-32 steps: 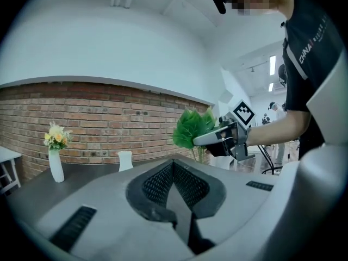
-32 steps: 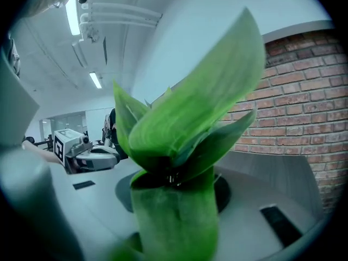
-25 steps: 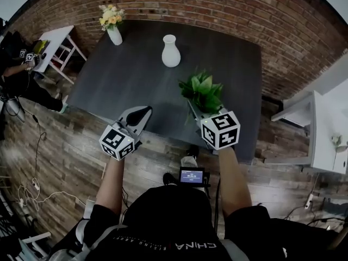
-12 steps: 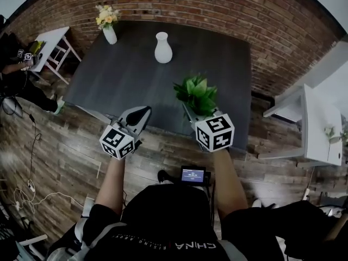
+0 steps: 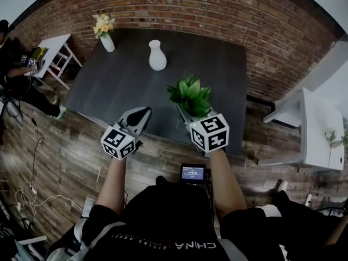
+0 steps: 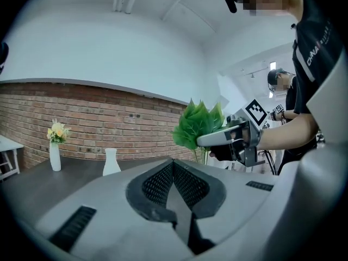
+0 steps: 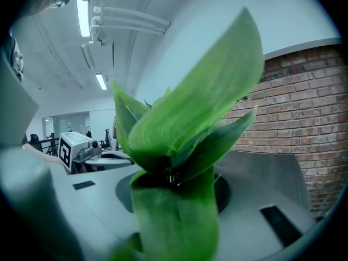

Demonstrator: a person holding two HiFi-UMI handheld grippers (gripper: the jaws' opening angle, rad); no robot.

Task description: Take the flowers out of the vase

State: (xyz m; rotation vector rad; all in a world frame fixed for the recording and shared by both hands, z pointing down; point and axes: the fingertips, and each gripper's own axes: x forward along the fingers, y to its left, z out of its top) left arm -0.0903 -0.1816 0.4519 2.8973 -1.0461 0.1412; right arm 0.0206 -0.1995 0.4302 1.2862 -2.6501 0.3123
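Note:
My right gripper (image 5: 184, 112) is shut on the stems of a bunch of green leaves (image 5: 189, 93), held up over the near edge of the dark table (image 5: 119, 86). The leaves (image 7: 179, 140) fill the right gripper view, and their stems run down between the jaws. An empty white vase (image 5: 157, 56) stands at the back middle of the table, well apart from the leaves. My left gripper (image 5: 142, 113) is shut with nothing in it, near the table's front edge. In the left gripper view the leaves (image 6: 198, 125) and the white vase (image 6: 111, 162) both show.
A second white vase with yellow flowers (image 5: 103, 29) stands at the table's back left corner. A brick wall (image 5: 217, 10) runs behind the table. A small white side table (image 5: 51, 48) and a seated person are at the left, and a white table (image 5: 321, 129) is at the right. Cables lie on the wood floor.
In the head view the table and both vases have slid left and down. Both grippers and the leaves have drawn a little away from the white vase, with the grip unchanged.

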